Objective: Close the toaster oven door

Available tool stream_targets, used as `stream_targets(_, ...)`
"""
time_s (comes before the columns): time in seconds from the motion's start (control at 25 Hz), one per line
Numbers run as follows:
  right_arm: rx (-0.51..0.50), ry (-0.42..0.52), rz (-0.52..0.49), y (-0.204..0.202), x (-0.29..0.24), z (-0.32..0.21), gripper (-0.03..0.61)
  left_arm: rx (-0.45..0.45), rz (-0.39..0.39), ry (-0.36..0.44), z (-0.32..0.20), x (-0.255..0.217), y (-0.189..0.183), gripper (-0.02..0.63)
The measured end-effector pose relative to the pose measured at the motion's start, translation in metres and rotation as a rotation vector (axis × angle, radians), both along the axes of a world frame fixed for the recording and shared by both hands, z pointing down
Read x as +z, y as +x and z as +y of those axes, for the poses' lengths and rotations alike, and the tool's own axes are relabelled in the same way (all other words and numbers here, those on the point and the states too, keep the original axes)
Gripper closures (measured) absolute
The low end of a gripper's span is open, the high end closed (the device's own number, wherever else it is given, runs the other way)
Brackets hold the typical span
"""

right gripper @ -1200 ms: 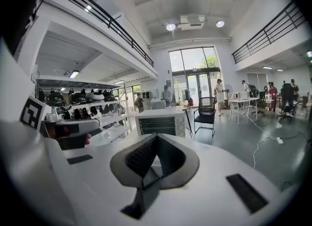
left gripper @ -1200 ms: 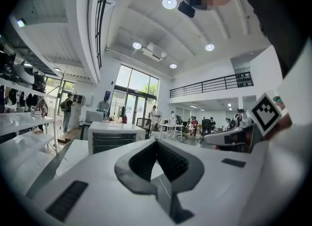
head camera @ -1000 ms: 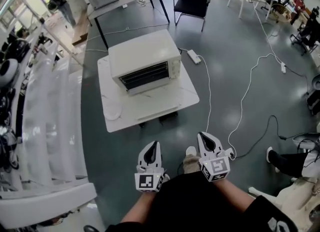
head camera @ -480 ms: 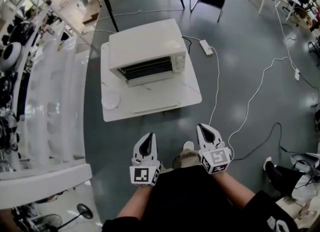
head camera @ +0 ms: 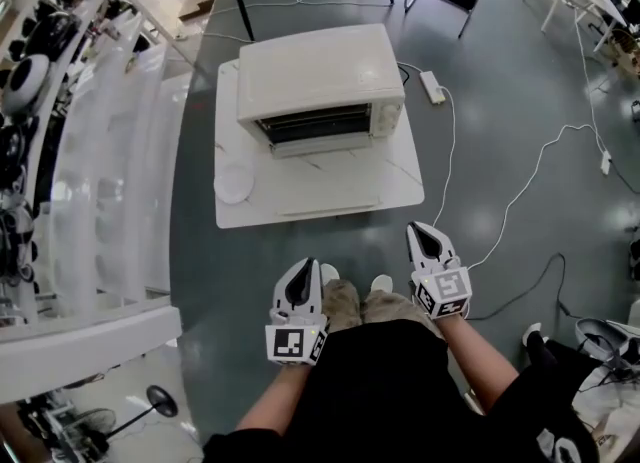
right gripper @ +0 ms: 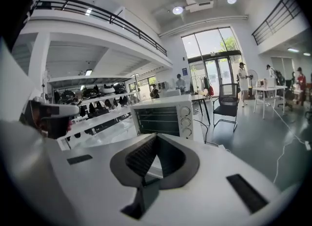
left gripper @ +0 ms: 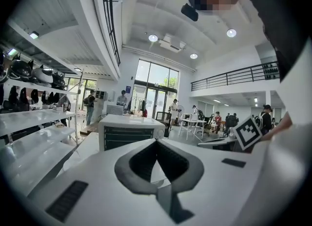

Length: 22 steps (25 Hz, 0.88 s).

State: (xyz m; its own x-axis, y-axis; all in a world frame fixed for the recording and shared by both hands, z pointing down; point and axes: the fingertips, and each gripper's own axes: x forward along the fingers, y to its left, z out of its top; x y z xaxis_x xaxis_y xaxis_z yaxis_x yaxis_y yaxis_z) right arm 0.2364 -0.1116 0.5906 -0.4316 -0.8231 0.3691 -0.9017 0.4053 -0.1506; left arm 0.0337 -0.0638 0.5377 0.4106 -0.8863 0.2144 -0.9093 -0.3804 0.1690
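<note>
low white table (head camera: 330,196) sits out at 12 o'clock from the person, with the toaster oven (head camera: 322,71) on its far half, well apart from both grippers. left gripper (head camera: 302,273) is down at 7 o'clock and right gripper (head camera: 420,235) at 5, both pinched fully together, holding nothing

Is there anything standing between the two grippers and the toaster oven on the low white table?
Nothing visible does. Between the left gripper, the right gripper and the toaster oven lie only floor and the front part of the table. The round white plate sits off to the left.
</note>
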Motion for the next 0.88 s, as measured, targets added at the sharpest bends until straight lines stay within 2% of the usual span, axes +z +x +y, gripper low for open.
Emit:
stream_targets(0.12,-0.038,-0.017,0.053,-0.018,0.018,-0.008,0.561,0.025,0.009,0.012,-0.009,0.003,-0.006,0.597)
stream_targets(0.4,-0.047,-0.143,0.007,-0.046,0.078,-0.028,0.561,0.031,0.034,0.023,-0.029,0.009,-0.028,0.597)
stream_targets(0.52,-0.040,-0.195,-0.002,-0.049,0.104,-0.041,0.561,0.022,0.033,0.004,-0.037,0.022,-0.037,0.597)
stream_targets(0.76,-0.058,-0.262,0.082,-0.054,0.151,-0.062,0.557,0.015,0.055,-0.026,-0.053,0.041,-0.043,0.597)
stream_targets(0.84,-0.056,-0.297,0.084,-0.055,0.164,-0.068,0.482,0.022,0.057,-0.031,-0.057,0.043,-0.043,0.597)
stream_targets(0.88,-0.054,-0.316,0.083,-0.056,0.170,-0.071,0.465,0.026,0.057,-0.037,-0.058,0.045,-0.044,0.597)
